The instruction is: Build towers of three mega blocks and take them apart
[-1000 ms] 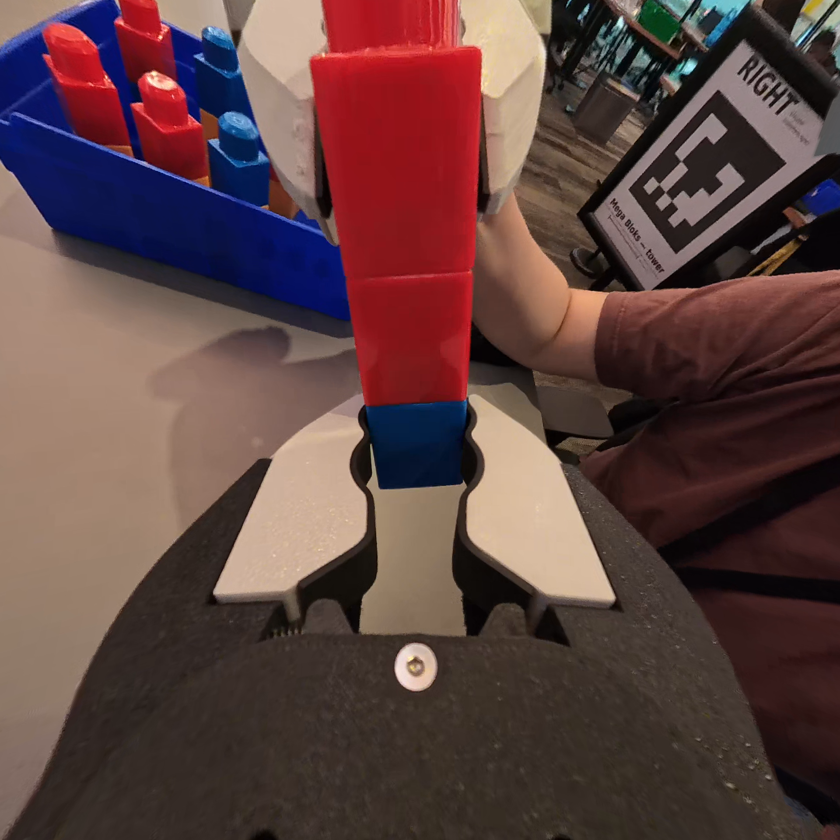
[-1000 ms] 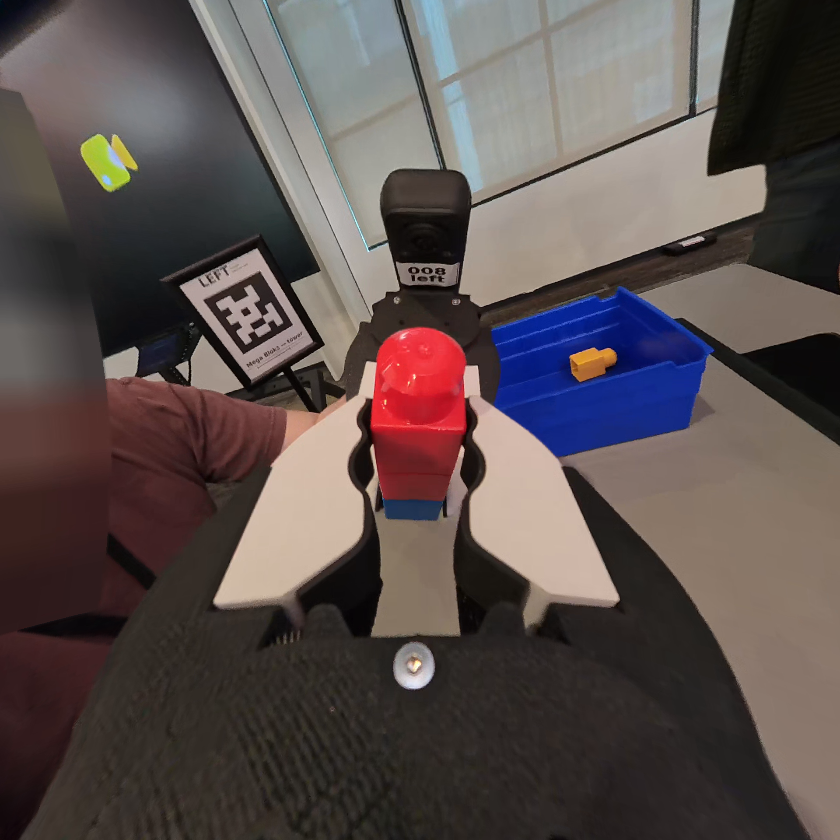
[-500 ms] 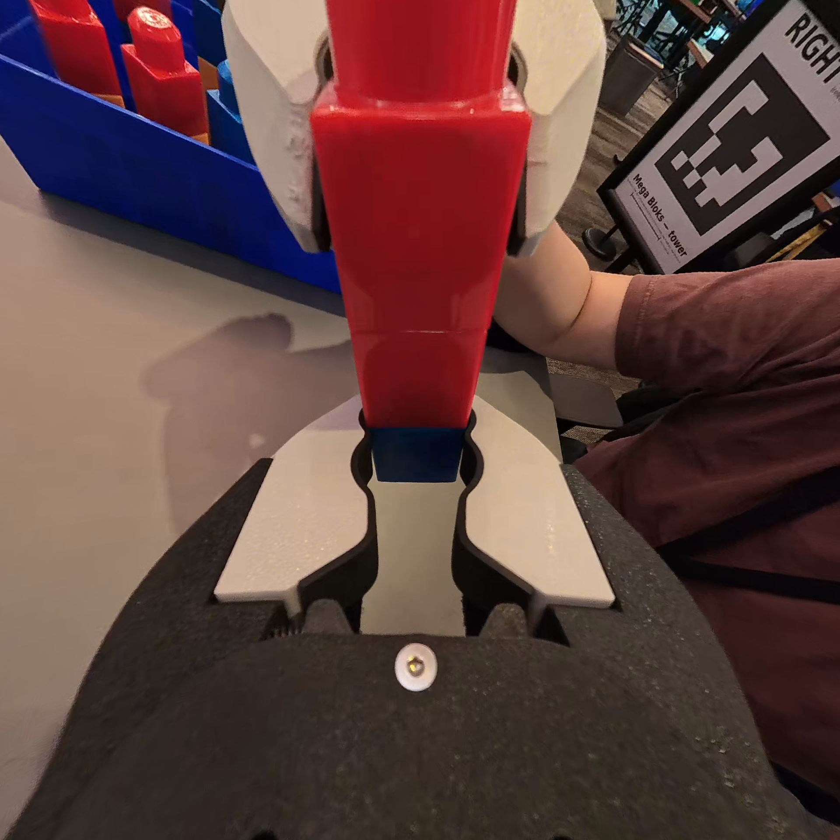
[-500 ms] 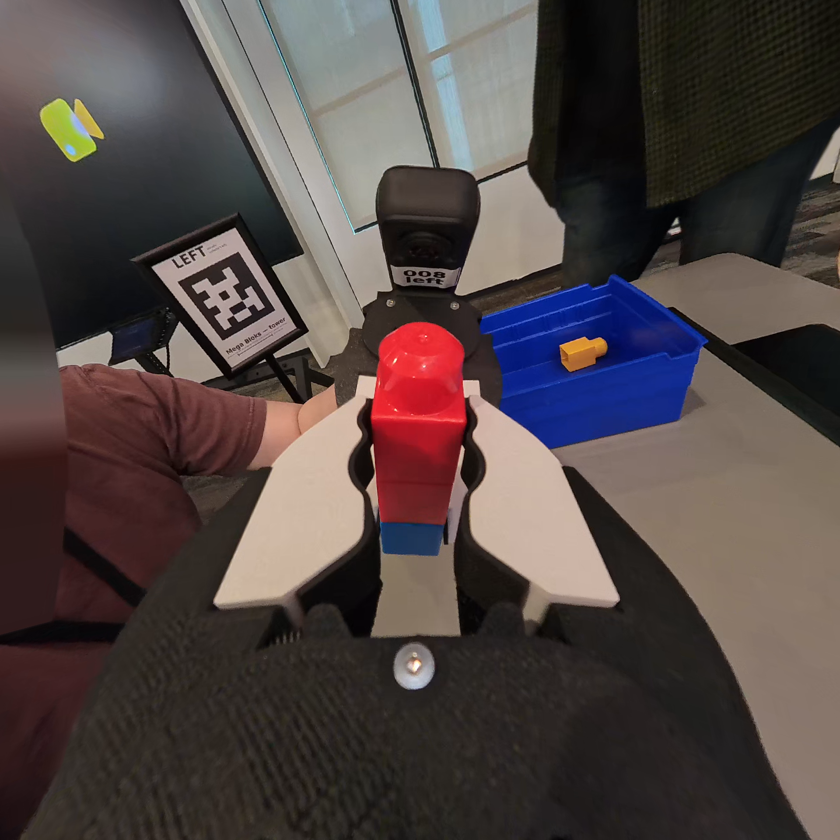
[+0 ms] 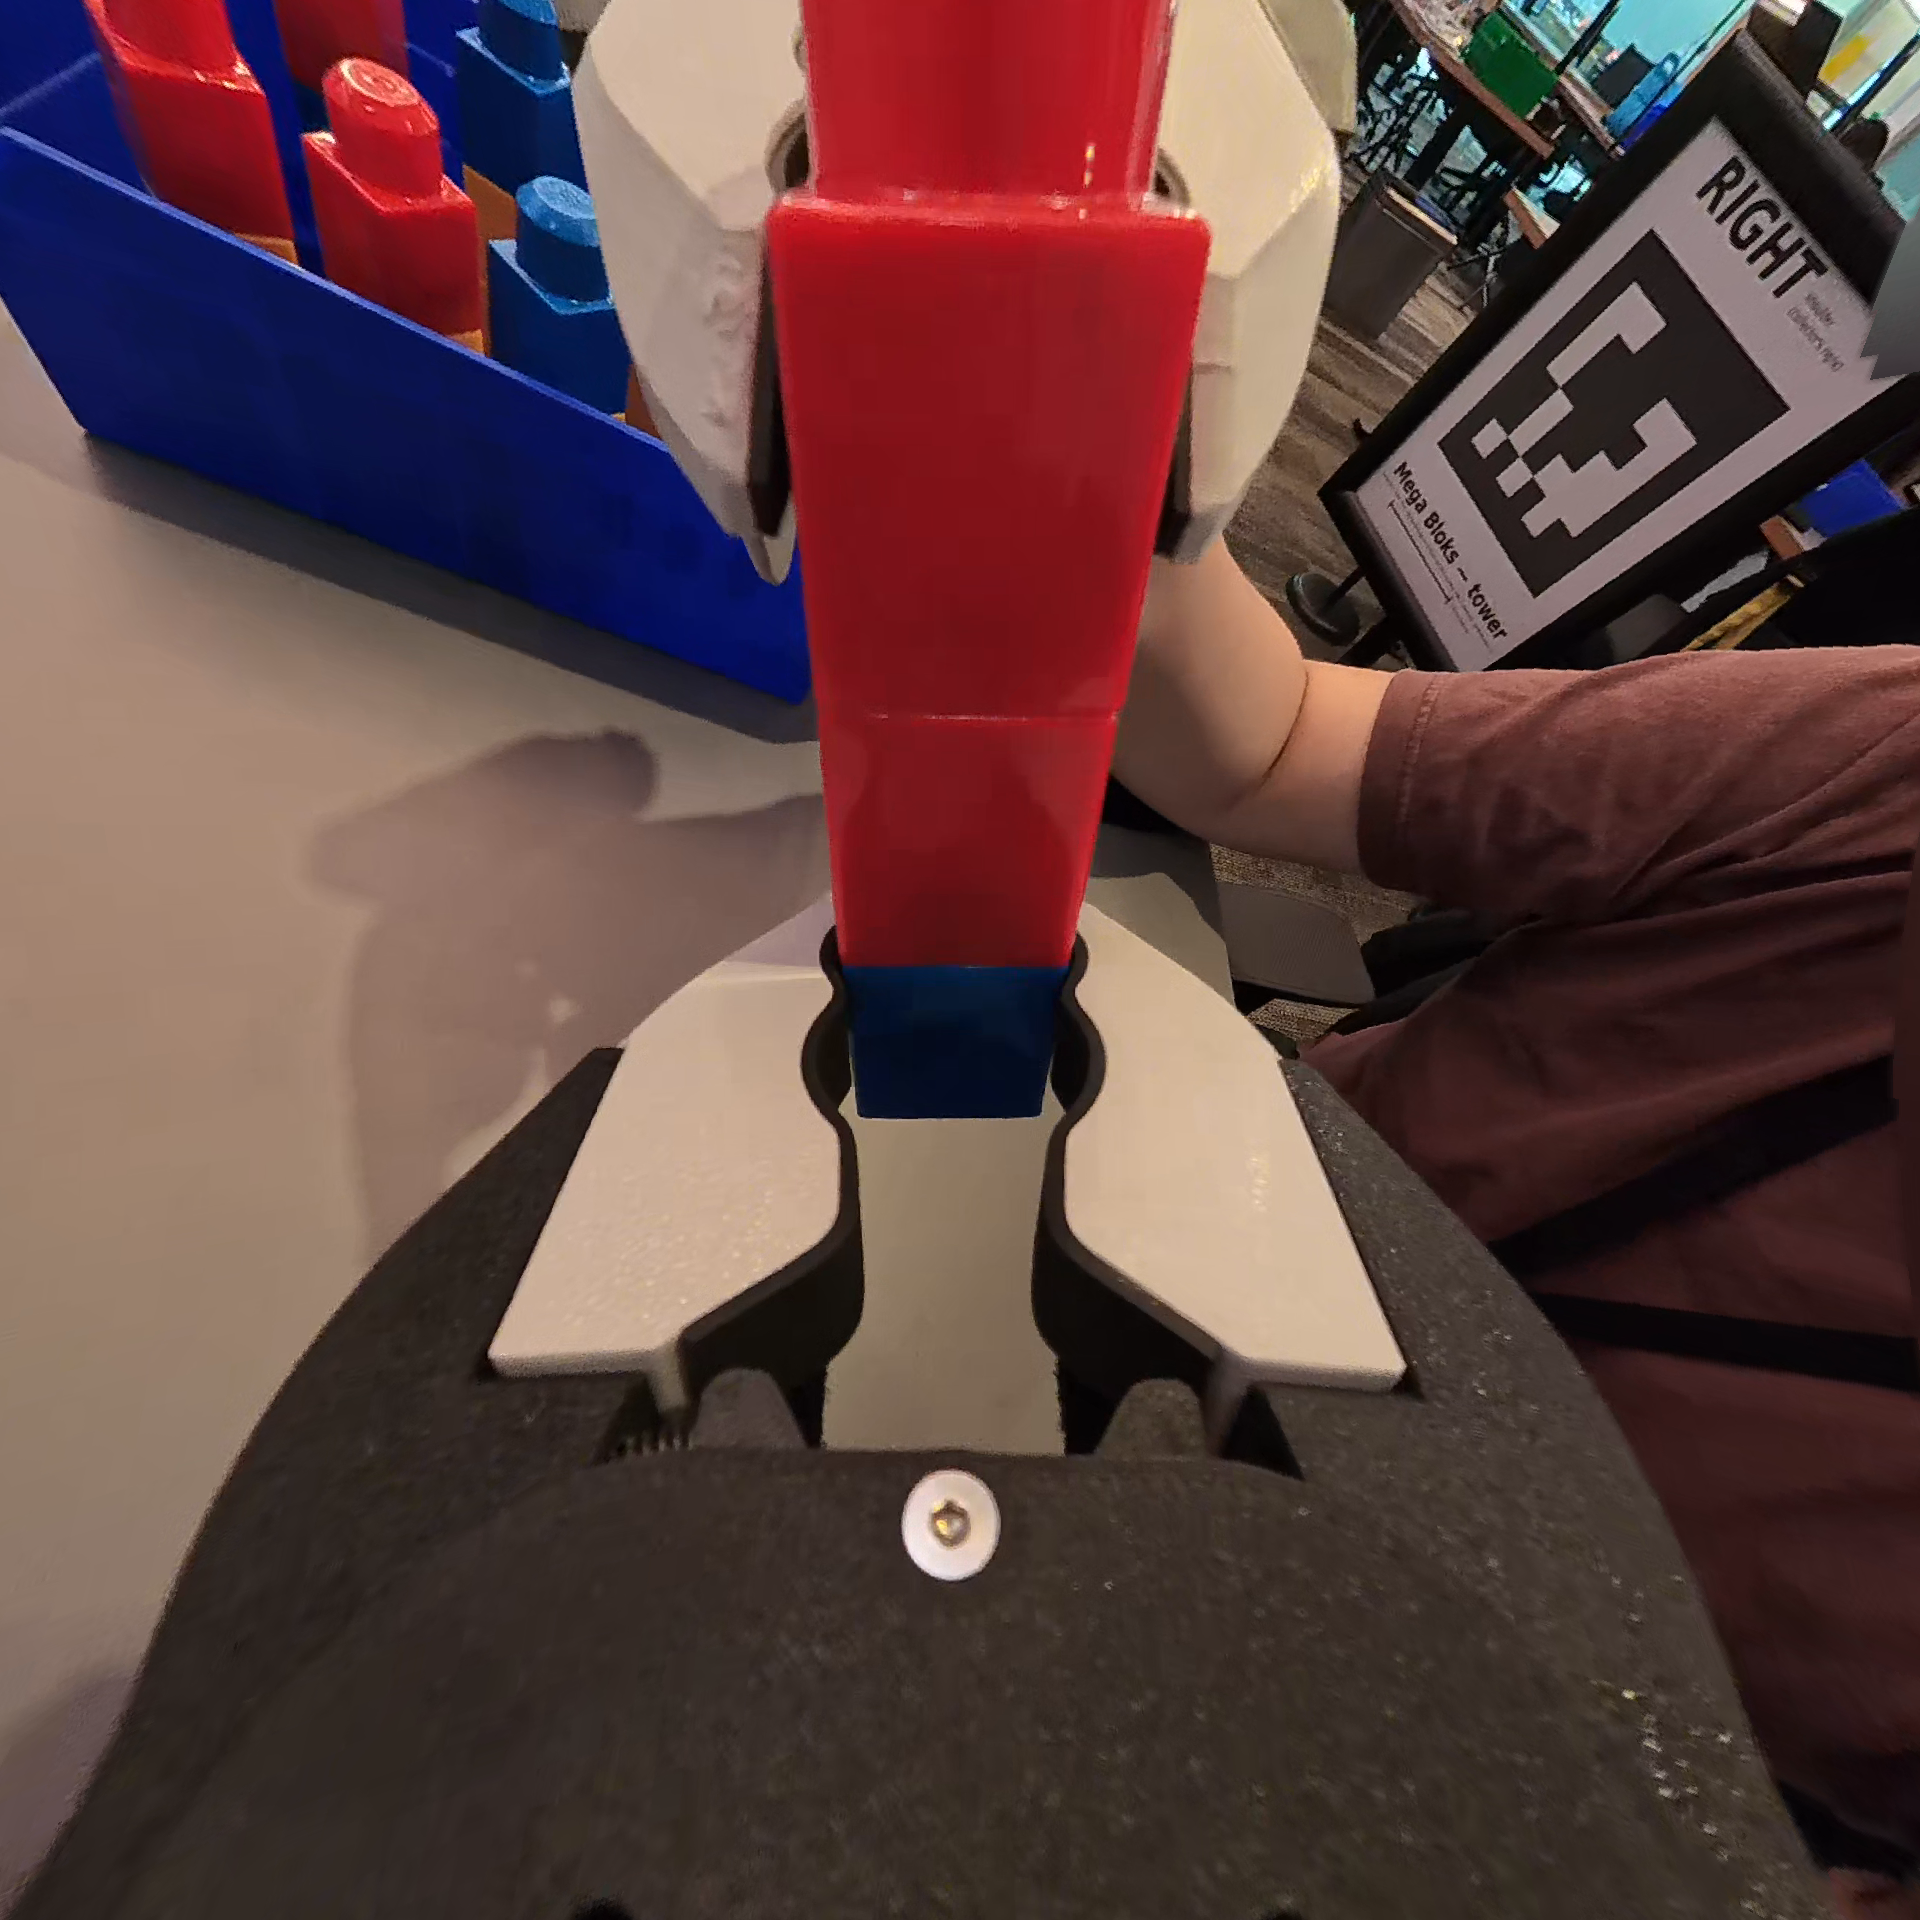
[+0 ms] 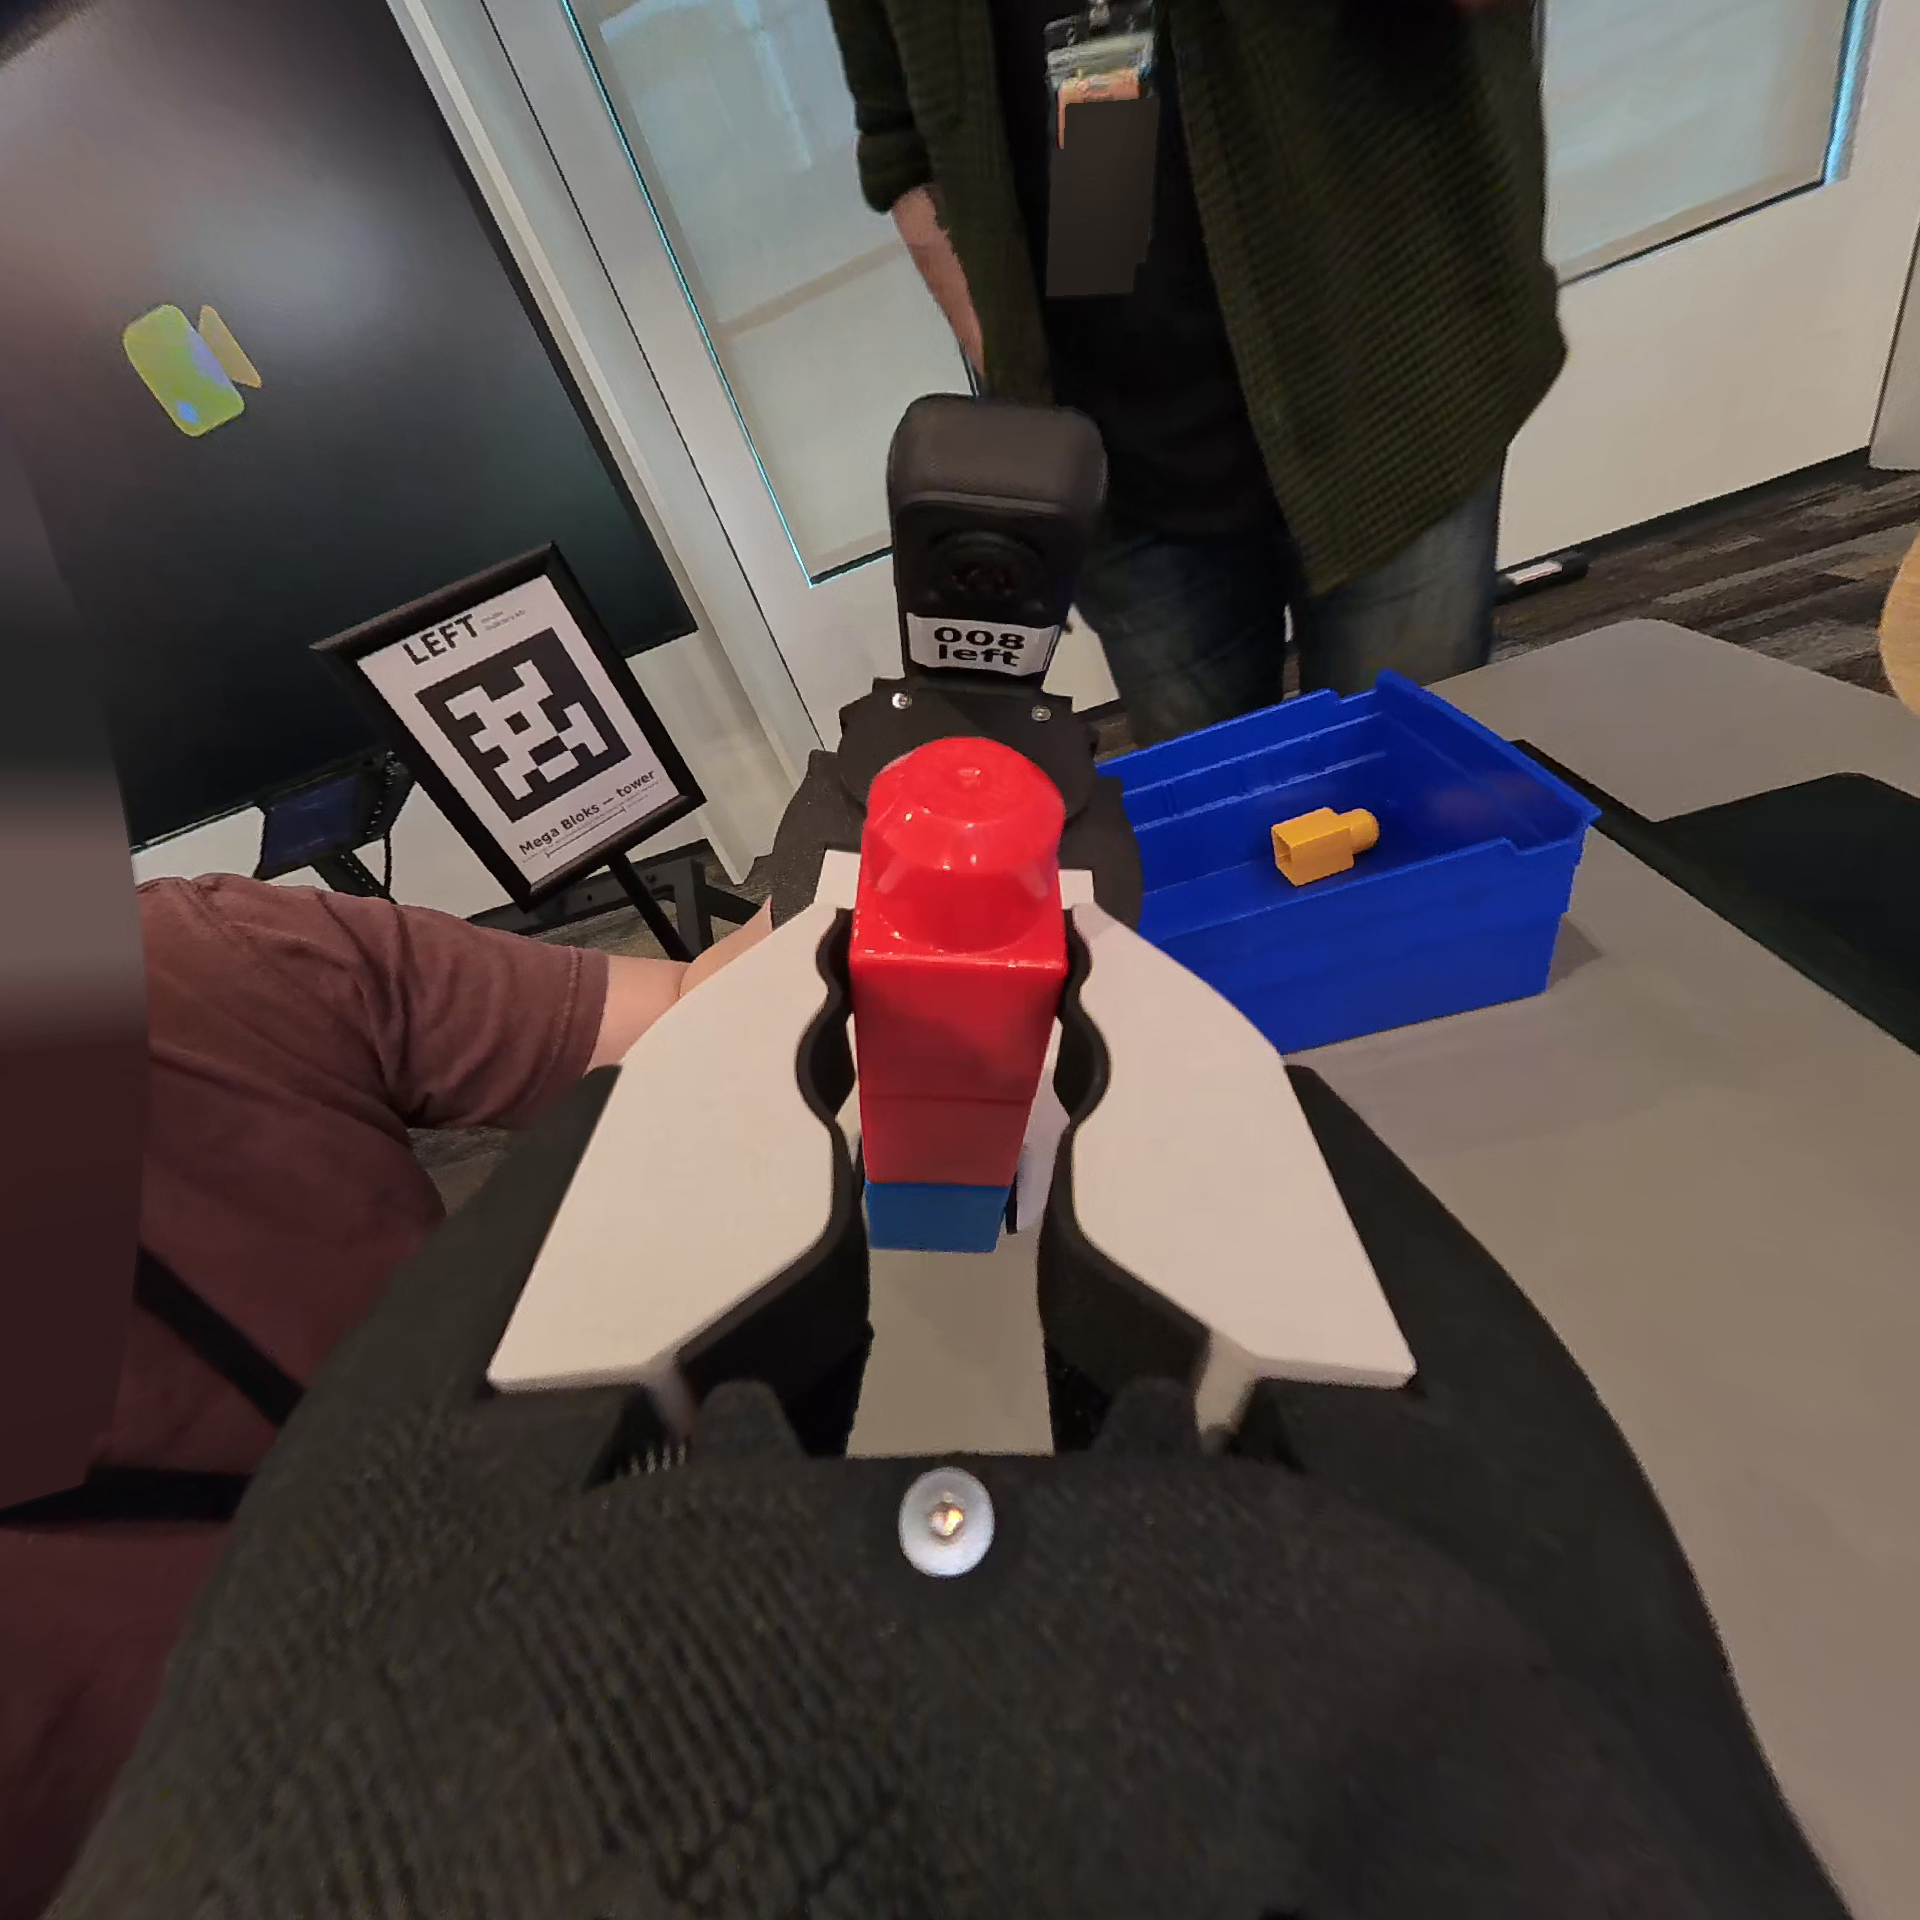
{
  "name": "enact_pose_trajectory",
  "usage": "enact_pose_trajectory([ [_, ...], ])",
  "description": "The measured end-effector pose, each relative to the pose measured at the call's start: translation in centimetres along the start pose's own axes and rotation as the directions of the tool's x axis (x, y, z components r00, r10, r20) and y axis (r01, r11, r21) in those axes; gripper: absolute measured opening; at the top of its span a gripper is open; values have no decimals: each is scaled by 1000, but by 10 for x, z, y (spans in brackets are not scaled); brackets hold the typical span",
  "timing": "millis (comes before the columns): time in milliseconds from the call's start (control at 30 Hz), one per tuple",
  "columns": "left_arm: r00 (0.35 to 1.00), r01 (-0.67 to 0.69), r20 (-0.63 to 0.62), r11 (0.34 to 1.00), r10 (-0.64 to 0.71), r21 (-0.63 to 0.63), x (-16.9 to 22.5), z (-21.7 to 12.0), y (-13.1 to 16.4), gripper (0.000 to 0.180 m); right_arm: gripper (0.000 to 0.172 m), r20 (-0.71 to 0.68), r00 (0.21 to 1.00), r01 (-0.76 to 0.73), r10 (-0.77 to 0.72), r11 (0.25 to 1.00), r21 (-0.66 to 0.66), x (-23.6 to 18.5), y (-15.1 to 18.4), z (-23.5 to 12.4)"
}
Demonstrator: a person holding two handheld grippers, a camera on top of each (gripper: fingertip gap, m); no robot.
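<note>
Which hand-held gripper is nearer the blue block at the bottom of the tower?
Left. The left hand-held gripper is clamped on the blue block itself; the right hand-held gripper grips the top red block, two blocks up.

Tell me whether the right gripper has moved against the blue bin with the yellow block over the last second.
Cannot tell which way: the right gripper tilted, so the blue bin with the yellow block sits slightly lower, the background much lower.

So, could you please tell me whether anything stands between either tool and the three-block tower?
Nothing visible does. The left tool is shut on the blue bottom block, and the right tool is shut on the top red block, with the middle red block free between them.
</note>
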State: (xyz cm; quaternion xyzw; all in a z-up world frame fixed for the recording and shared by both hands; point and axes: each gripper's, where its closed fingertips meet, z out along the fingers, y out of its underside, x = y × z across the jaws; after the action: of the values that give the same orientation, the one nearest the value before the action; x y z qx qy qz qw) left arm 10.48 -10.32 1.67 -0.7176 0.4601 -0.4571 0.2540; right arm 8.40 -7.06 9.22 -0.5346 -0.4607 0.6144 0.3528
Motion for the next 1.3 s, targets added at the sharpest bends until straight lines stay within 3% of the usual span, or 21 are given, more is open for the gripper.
enact_pose_trajectory([
  [433,999,12,32,1000,-11,-25,-7,-2,5,35,37,-16,1000,-13,13,1000,2,7,3,4],
  [533,1000,17,-10,999,-16,30,-2,-3,-3,35,37,-18,1000,25,-25,1000,4,5,1,2],
  [600,1000,20,-21,997,-18,74,-1,-10,-9,35,58,-19,998,51,-52,997,-60,2,8,3],
  [633,1000,6,9,997,-6,71,-5,-14,-8,35,61,-19,998,56,-58,996,-72,2,10,4],
  [800,999,-20,43,998,17,66,-7,-20,-8,35,56,11,1000,3,-2,995,-99,5,24,20],
  [867,997,-36,64,999,34,36,-10,-17,-4,35,37,24,1000,11,-9,994,-111,6,28,24],
  [1000,995,-39,97,999,35,35,-14,-17,-3,37,36,-4,1000,22,-23,994,-103,9,24,18],
  [1100,983,-72,171,997,65,33,-21,-21,-5,59,36,-76,994,68,-74,995,-75,7,6,-3],
  [1167,970,-94,232,994,78,58,-24,-28,-11,69,36,-205,968,132,-145,989,-73,6,-12,-35],
  [1300,957,-102,279,991,74,88,-27,-36,-17,70,36,-524,822,212,-223,974,-82,5,-35,-127],
])
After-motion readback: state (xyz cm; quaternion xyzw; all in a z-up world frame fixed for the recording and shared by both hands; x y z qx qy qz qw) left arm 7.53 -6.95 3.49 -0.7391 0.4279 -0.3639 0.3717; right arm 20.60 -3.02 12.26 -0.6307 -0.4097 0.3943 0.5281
